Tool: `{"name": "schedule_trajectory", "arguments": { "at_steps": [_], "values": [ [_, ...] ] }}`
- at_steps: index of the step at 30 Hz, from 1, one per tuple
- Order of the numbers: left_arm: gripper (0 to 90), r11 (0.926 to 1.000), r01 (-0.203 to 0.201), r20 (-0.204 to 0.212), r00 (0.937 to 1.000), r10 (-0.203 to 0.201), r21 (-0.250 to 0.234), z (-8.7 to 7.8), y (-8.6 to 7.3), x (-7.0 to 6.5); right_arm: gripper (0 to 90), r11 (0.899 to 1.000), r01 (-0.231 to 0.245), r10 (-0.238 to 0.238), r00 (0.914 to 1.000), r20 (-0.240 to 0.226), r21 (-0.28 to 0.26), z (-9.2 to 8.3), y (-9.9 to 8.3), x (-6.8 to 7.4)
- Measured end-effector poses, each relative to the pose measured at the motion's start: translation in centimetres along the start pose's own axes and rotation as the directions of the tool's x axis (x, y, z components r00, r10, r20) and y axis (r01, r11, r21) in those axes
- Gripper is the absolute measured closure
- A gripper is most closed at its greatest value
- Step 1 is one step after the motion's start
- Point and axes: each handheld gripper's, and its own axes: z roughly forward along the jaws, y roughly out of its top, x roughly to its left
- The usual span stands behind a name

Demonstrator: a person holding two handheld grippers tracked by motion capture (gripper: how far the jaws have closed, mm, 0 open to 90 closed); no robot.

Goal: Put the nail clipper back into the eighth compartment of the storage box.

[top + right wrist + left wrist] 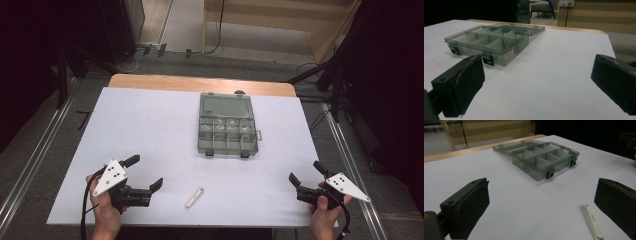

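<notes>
A clear grey compartment box [227, 134] lies on the white table top with its lid folded flat behind it; its cells look bare. It also appears in the left gripper view [544, 160] and the right gripper view [491, 41]. A small white stick-shaped item [194, 197] [592, 221] lies near the front edge. My left gripper [145, 173] [541, 205] is open at the front left, just left of the white item, holding nothing. My right gripper [306, 173] [536, 87] is open at the front right, nothing between its jaws.
The white sheet [150, 125] covers most of a wooden table [200, 82], whose far edge shows bare wood. Metal rails [40, 150] run along both sides of the table. Cables lie on the floor [150, 50] beyond.
</notes>
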Motion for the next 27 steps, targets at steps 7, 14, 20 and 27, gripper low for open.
{"name": "schedule_trajectory", "arguments": {
  "at_steps": [7, 14, 20, 27],
  "values": [
    [0.0, 0.9997, -0.012, 0.071, 0.9974, 0.010, 0.022, 1.7, 0.5, -2.1, 0.0, 1.000, 0.001, -0.001, 1.0000, 0.000, 0.003, 0.0, 0.0, 0.0],
    [0.0, 0.9966, -0.010, 0.129, 0.9916, -0.001, 0.082, 3.5, 0.8, -3.7, 0.0, 1.000, -0.002, 0.002, 1.0000, 0.003, 0.003, 0.0, 0.0, 0.0],
    [9.5, 0.9825, -0.010, 0.109, 0.9940, -0.010, 0.186, 5.1, 0.9, -5.1, 0.0, 1.000, 0.001, -0.001, 1.0000, 0.006, 0.006, 0.1, 0.0, 0.0],
    [17.2, 0.9349, -0.010, 0.129, 0.9910, -0.038, 0.355, 7.1, 0.6, -6.4, 0.0, 1.000, 0.001, -0.001, 0.9999, 0.010, 0.007, 0.1, 0.0, 0.1]
  ]
}}
